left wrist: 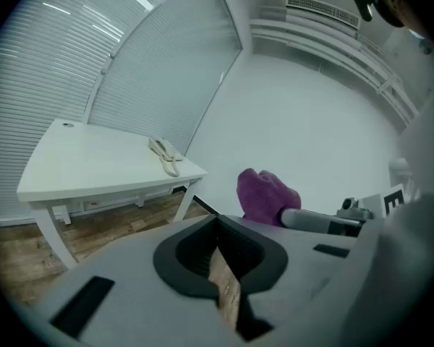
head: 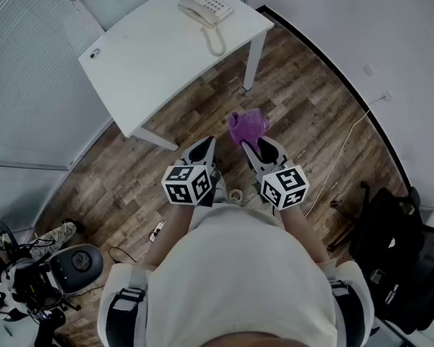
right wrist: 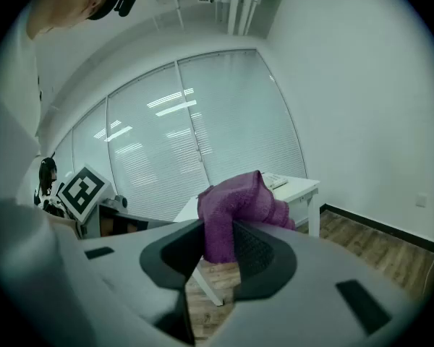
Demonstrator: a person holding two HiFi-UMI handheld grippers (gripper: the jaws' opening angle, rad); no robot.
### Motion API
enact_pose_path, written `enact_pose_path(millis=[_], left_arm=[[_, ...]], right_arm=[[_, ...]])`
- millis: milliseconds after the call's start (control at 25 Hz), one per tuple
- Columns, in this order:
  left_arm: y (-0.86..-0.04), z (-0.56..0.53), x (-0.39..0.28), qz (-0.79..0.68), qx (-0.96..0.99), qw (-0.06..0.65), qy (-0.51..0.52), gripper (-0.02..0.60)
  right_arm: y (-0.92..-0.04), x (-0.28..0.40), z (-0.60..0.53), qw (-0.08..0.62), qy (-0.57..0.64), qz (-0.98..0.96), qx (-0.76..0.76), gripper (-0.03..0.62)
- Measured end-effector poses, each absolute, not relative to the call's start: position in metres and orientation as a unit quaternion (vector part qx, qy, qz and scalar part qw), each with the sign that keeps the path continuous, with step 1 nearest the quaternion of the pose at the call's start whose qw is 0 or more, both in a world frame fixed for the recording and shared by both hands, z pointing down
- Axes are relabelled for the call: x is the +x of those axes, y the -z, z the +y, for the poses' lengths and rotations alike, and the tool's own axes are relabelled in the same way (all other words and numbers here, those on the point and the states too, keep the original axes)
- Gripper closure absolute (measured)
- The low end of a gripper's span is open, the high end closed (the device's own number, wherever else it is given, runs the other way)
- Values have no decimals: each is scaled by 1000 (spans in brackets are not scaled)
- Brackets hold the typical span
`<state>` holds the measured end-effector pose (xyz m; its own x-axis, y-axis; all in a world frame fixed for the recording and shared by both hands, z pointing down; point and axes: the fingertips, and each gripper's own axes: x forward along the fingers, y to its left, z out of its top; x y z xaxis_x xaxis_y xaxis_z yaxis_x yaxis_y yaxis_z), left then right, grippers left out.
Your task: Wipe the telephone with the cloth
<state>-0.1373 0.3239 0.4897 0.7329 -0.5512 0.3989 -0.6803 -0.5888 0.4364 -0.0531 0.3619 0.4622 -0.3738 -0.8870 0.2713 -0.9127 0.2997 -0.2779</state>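
A cream telephone with a coiled cord rests at the far corner of a white table; it shows small in the left gripper view as the telephone and partly behind the cloth in the right gripper view. A purple cloth bunches at the tip of my right gripper, whose jaws are shut on the cloth. My left gripper is shut with nothing in it. From the left gripper view the cloth hangs to the right. Both grippers hover over the floor, well short of the table.
Wood floor lies between me and the table, whose legs stand at its near side. A black bag sits at the right, a cable trails along the wall, and equipment stands at lower left. Blinds line the wall.
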Motion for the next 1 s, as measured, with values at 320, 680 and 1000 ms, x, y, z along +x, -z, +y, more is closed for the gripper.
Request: enact_pose_path(millis=[320,680,1000], left_arm=[[-478,322,-136,-360,884,281,-104,560],[-478,330,-136,-362,879,294,-99,560],[-479,330,-126,-362,878,296,-101,560]], right_arm=[[-461,-51,374,35,-194,-812,550,468],[-455,-48,378,30,-189,-819,541,468],[-450,-43,378,25,-195,-825,529,468]])
